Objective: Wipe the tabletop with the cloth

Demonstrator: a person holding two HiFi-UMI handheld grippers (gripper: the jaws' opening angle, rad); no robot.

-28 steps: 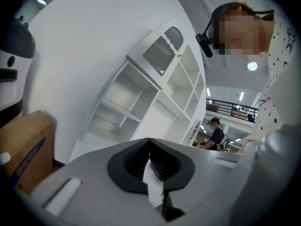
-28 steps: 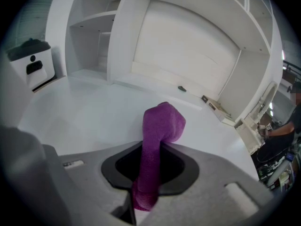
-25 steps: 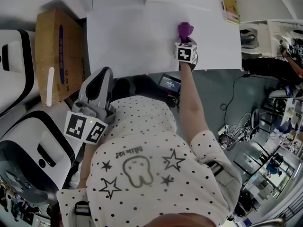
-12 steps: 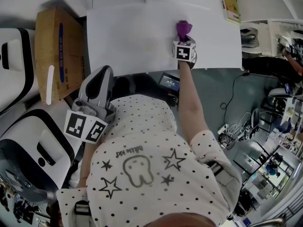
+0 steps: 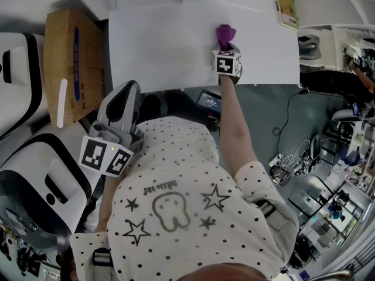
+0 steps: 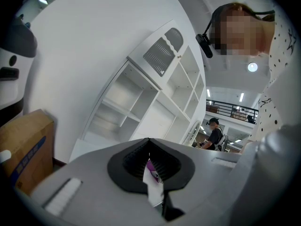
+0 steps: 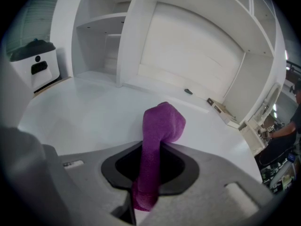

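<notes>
Person: a spotted shirt (image 5: 176,204) fills the lower centre of the head view, with one bare forearm (image 5: 234,127) reaching up toward the table.
Left gripper: the left gripper (image 5: 125,93) sits low at the left of the head view, off the table's near edge. In its own view (image 6: 149,166) the jaws are drawn almost together. A thin white-and-purple sliver shows in the slit, and I cannot tell what it is.
Right gripper: the right gripper (image 5: 225,45) is over the table at upper centre-right, its jaws clamped on the cloth (image 7: 151,171).
Cloth position: the cloth (image 5: 224,34) sits just beyond the right gripper's tips, over the far right part of the tabletop. Contact with the surface is not clear.
Cloth axis: its long axis runs along the jaws, from the lower centre of the right gripper view (image 7: 160,126) upward, pointing away from the person.
Cloth look: purple and terry-like, gathered into a narrow band. A short tail hangs behind the jaws, and the free end curls over to the right in a rounded fold.
Tabletop: the tabletop (image 5: 158,45) is plain white.
Beyond: a cardboard box (image 5: 70,63) stands at upper left, and a yellowish booklet (image 5: 285,7) at upper right.
</notes>
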